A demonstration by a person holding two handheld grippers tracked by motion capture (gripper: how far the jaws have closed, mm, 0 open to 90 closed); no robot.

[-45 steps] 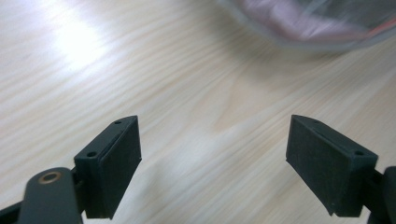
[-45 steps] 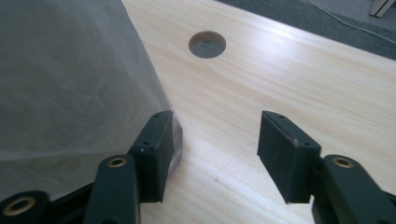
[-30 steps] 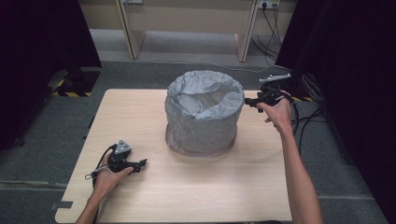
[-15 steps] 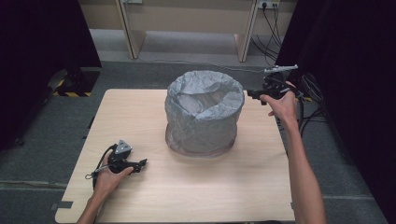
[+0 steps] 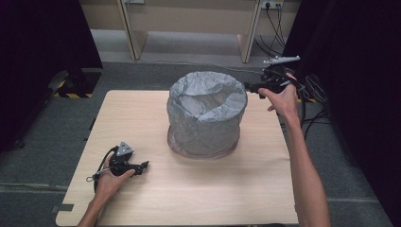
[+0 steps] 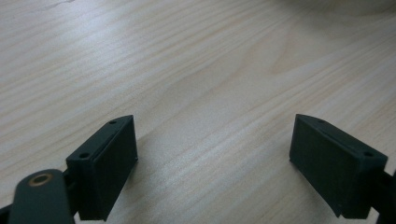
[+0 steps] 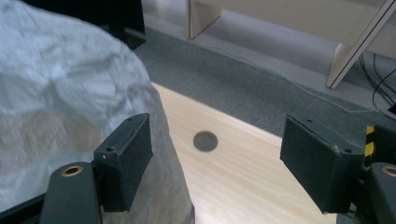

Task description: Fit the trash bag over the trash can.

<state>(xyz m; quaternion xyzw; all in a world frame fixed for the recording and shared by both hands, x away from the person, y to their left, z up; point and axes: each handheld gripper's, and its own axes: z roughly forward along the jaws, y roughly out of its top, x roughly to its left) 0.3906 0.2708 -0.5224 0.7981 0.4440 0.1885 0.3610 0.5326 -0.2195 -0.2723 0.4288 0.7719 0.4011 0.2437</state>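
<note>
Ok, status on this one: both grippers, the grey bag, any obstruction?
Left gripper open, on the table. Right gripper open, nothing between its jaws, beside the grey bag. Bag upright, mouth open. Nothing in the way.

Even soft light, dark edges, slightly blurry

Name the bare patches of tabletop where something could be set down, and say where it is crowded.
Free: the near strip between the grey bag and the table front edge; the left side beyond the left claw; a narrower strip right of the bag. Crowded: the far right corner, where the open right claw hovers by the bag's rim.
</note>
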